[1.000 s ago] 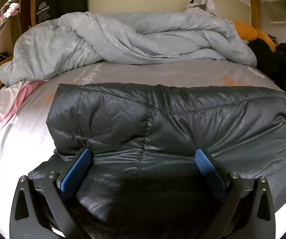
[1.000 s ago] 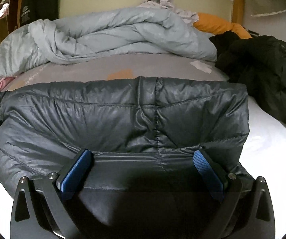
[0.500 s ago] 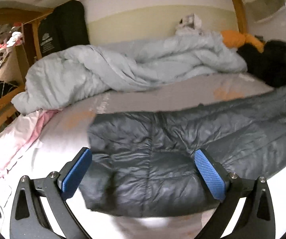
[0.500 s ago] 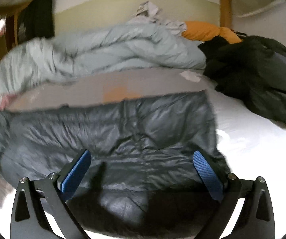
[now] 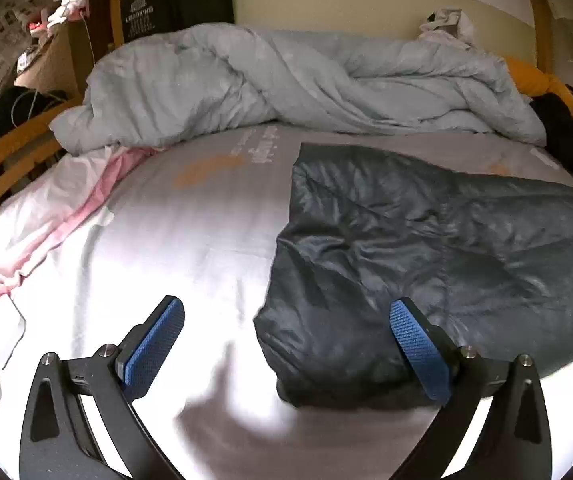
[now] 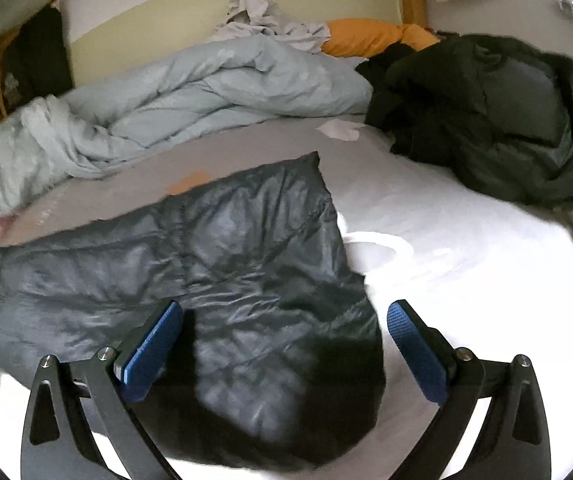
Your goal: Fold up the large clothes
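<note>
White sheets cover the bed (image 5: 190, 232), and a puffy light blue blanket (image 5: 286, 80) is bunched up at the far end. The dark grey puffy jacket (image 6: 206, 272) lies folded flat on the sheet, near the front edge. A heap of dark clothes (image 6: 486, 112) sits in the far right corner. The left tongs (image 5: 286, 344) and the right tongs (image 6: 284, 344) both hang wide apart above the bed, gripping nothing
</note>
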Action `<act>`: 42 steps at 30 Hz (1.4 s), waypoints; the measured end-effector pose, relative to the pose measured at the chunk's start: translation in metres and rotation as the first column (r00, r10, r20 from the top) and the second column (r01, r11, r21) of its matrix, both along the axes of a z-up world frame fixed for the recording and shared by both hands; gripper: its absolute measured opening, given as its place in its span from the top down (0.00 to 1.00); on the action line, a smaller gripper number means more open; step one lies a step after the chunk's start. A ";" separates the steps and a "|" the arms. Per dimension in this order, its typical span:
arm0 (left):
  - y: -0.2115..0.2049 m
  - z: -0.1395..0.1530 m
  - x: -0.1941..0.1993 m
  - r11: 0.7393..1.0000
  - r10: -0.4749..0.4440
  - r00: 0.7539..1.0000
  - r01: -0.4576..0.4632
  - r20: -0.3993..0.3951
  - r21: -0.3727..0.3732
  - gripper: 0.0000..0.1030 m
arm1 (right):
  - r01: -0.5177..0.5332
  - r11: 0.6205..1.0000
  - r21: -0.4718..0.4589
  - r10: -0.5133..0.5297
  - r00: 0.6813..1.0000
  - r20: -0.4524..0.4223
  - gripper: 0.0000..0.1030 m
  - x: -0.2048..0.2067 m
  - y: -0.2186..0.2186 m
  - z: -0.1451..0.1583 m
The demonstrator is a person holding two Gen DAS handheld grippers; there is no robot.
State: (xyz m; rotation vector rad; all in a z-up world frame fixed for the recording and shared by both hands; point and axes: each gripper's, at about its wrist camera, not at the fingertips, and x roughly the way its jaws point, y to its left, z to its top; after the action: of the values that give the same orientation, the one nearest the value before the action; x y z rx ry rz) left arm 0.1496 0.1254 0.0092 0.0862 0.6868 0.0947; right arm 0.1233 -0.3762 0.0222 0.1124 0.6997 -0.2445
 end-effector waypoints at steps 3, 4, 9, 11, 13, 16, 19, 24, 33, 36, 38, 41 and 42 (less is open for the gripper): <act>0.003 -0.008 0.015 1.000 0.002 1.000 -0.002 -0.019 -0.008 0.00 | 0.048 0.994 -0.103 -0.049 0.999 -0.010 0.00 0.013 0.000 -0.008; 0.004 -0.011 0.020 1.000 0.002 1.000 -0.002 -0.028 -0.012 0.00 | 0.063 0.990 -0.125 -0.064 0.998 -0.005 0.00 0.017 0.000 -0.010; 0.010 -0.023 0.028 0.997 -0.011 0.998 0.006 -0.066 -0.076 0.00 | 0.061 0.991 -0.120 -0.063 0.998 -0.016 0.00 0.027 -0.003 -0.017; 0.010 -0.022 0.028 0.996 -0.014 0.998 0.009 -0.061 -0.084 0.00 | 0.058 0.995 -0.084 -0.061 0.998 -0.026 0.00 0.029 -0.008 -0.020; 0.010 -0.017 0.025 0.997 -0.010 0.999 0.007 -0.041 -0.081 0.00 | 0.060 0.997 -0.050 -0.061 0.998 -0.028 0.00 0.028 -0.013 -0.022; 0.008 -0.005 0.016 0.996 -0.014 1.000 0.013 -0.004 -0.092 0.03 | 0.075 0.996 -0.049 -0.075 0.997 -0.007 0.00 0.021 -0.013 -0.014; 0.006 0.013 0.003 0.988 -0.046 0.998 0.053 0.048 -0.146 0.03 | 0.069 0.995 -0.077 -0.066 0.997 0.035 0.00 0.010 -0.006 -0.001; -0.003 0.042 -0.024 0.981 -0.092 0.985 0.114 0.143 -0.154 0.03 | 0.032 0.999 -0.026 -0.029 0.993 0.118 0.00 -0.021 0.002 0.026; -0.012 0.052 -0.049 0.959 -0.137 0.983 0.163 0.122 -0.232 0.02 | -0.040 0.999 0.007 0.038 0.979 0.200 0.00 -0.063 0.025 0.050; -0.015 0.049 -0.053 0.953 -0.135 0.985 0.158 0.106 -0.257 0.02 | -0.051 0.996 0.071 0.037 0.982 0.185 0.00 -0.077 0.030 0.041; -0.020 0.047 -0.057 0.938 -0.158 0.983 0.178 0.092 -0.296 0.02 | -0.060 0.992 0.116 0.040 0.985 0.169 0.00 -0.083 0.033 0.035; -0.027 0.043 -0.064 0.924 -0.196 0.978 0.209 0.072 -0.319 0.02 | -0.074 0.978 0.195 0.044 0.987 0.155 0.00 -0.093 0.038 0.026; -0.027 0.042 -0.068 0.928 -0.185 0.979 0.202 0.083 -0.314 0.02 | -0.057 0.976 0.208 0.025 0.988 0.151 0.00 -0.096 0.039 0.023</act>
State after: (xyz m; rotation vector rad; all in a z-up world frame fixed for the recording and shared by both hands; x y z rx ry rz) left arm 0.0815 0.0987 0.0509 -0.1620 0.6306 -0.2058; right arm 0.0277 -0.3372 0.0454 0.3162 0.5785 -0.1196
